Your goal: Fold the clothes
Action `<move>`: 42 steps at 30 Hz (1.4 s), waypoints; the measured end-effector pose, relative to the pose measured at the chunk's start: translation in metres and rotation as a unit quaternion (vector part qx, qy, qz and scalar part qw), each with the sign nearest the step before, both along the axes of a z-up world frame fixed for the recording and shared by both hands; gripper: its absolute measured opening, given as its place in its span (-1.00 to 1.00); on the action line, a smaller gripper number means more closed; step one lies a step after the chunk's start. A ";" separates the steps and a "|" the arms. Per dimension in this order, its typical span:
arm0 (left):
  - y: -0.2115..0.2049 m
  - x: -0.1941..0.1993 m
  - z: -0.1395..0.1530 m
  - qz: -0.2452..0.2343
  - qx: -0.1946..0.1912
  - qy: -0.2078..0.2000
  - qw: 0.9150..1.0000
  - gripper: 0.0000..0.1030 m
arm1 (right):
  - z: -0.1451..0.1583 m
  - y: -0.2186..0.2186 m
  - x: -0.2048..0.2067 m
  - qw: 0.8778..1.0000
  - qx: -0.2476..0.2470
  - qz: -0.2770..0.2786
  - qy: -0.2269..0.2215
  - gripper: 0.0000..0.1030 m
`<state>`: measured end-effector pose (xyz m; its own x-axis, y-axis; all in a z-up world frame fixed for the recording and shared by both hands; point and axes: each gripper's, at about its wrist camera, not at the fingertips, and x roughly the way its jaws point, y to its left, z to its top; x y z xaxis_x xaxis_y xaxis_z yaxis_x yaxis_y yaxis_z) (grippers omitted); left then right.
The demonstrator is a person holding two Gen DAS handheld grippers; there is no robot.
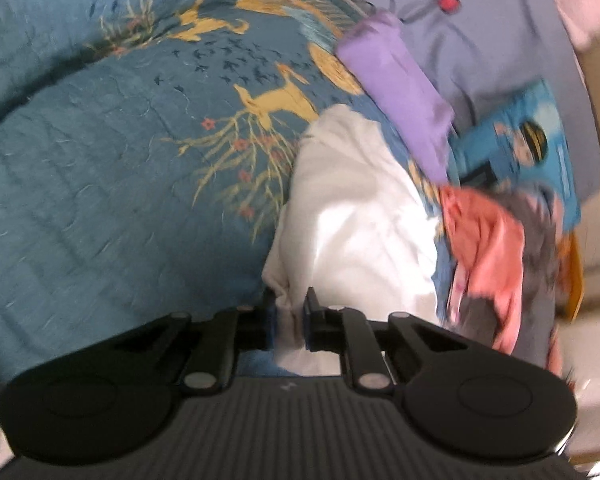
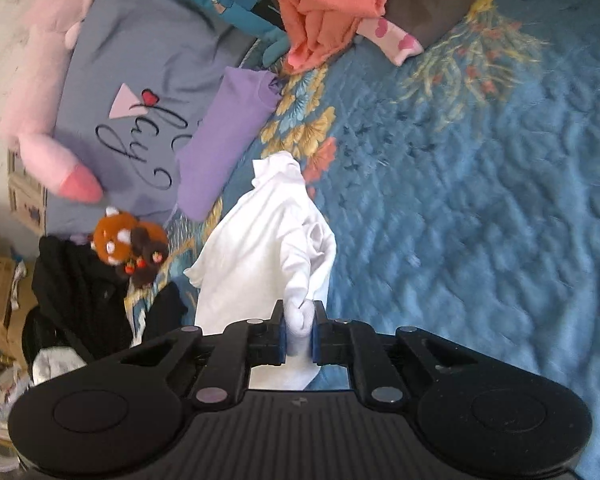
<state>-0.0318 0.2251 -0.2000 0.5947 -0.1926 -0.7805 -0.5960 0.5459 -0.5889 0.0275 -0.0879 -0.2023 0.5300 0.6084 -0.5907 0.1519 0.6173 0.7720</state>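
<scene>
Both my hand-held grippers, left point(image 1: 290, 322) and right point(image 2: 299, 334), are clamped on the white garment point(image 2: 264, 240). It hangs ahead, lengthwise away from me, above the bed point(image 2: 480, 200).

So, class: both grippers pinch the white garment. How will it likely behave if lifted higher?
Probably floppy: the white garment drapes and bunches between the right gripper and the bedspread. Likely light, since thin pinches at the left gripper hold it. It may sag into folds rather than hang flat.

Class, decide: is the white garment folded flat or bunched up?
Bunched up: the white garment hangs crumpled from both tools, left and right.
</scene>
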 end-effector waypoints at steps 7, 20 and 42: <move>-0.029 -0.022 -0.027 -0.043 0.025 0.092 0.995 -0.72 | -0.043 -0.008 -0.039 0.997 -0.030 0.026 0.060 -0.77; -0.007 -0.040 0.044 -0.071 0.123 0.032 0.989 0.60 | 0.002 -0.029 -0.010 0.994 -0.088 0.057 -0.027 -0.13; 0.007 0.100 0.040 -0.425 0.262 -0.150 0.853 0.58 | 0.027 0.044 0.112 0.820 -0.288 0.402 -0.289 -0.12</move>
